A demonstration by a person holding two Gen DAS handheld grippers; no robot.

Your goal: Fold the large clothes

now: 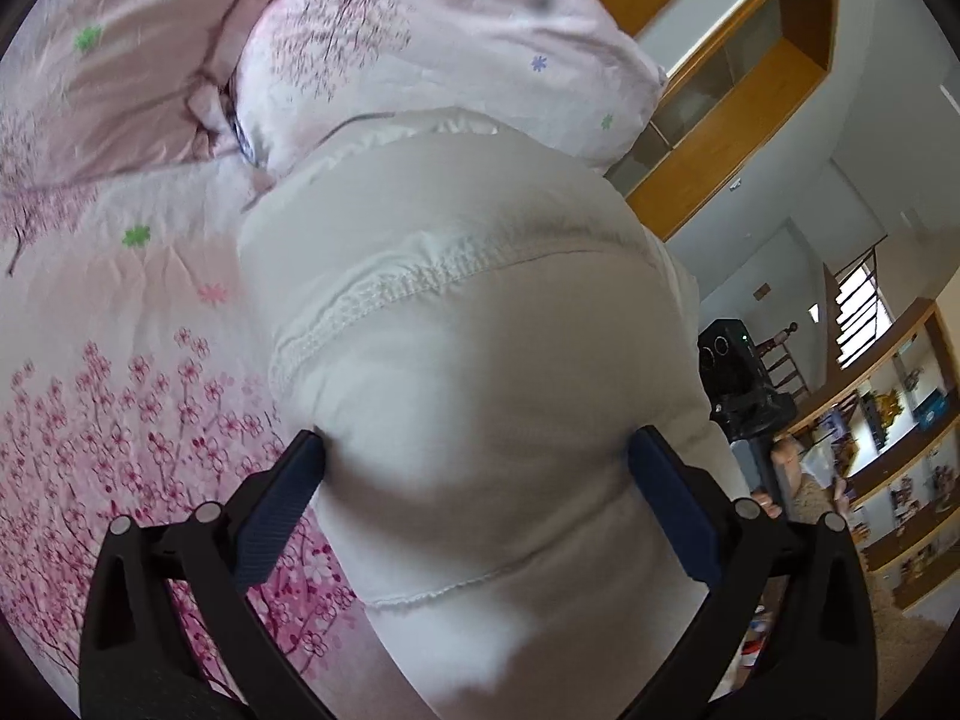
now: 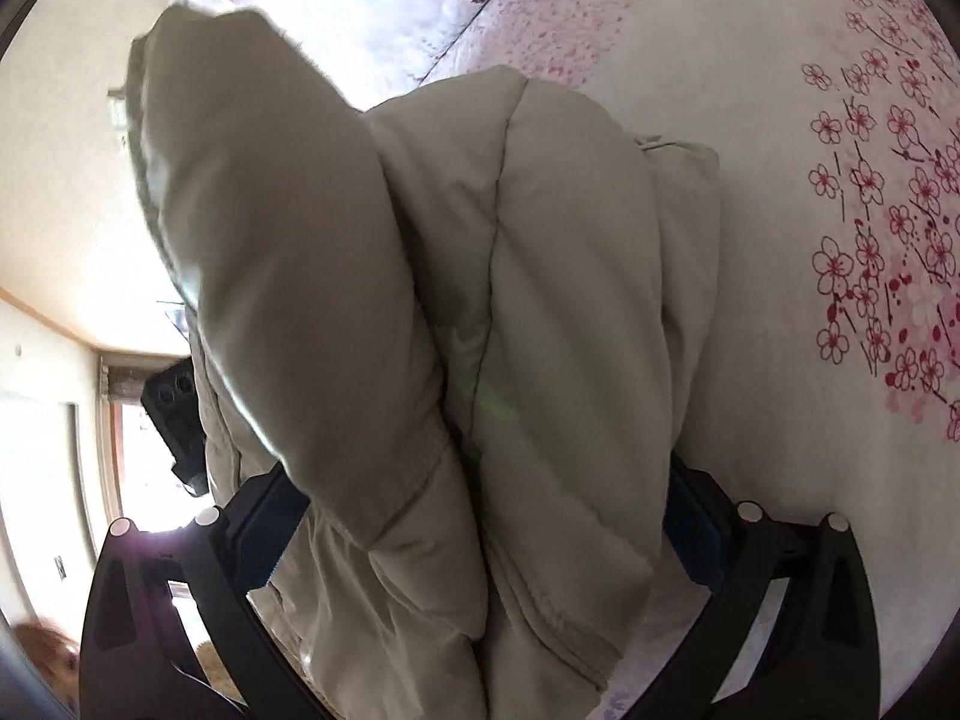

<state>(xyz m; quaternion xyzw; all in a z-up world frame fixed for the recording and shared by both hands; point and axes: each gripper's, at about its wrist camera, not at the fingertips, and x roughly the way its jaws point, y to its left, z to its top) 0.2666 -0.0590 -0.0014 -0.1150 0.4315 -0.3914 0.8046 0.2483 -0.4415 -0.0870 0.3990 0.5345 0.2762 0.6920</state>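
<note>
In the left wrist view the left gripper [image 1: 477,468] has its two blue pads pressed against either side of a thick bundle of the pale padded jacket [image 1: 468,312], which fills the middle of the frame; the flowered bedsheet [image 1: 108,396] spreads to the left, a pillow [image 1: 420,42] at the top, wooden shelves [image 1: 900,462] at lower right.

In the right wrist view the right gripper [image 2: 480,522] likewise pinches the jacket [image 2: 540,276] at centre frame, its folds bulging upward; the bedsheet [image 2: 810,300] lies at right.

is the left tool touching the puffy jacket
Touching. Left wrist view: both blue pads of the left tool press into the pale quilted puffy jacket.
</note>
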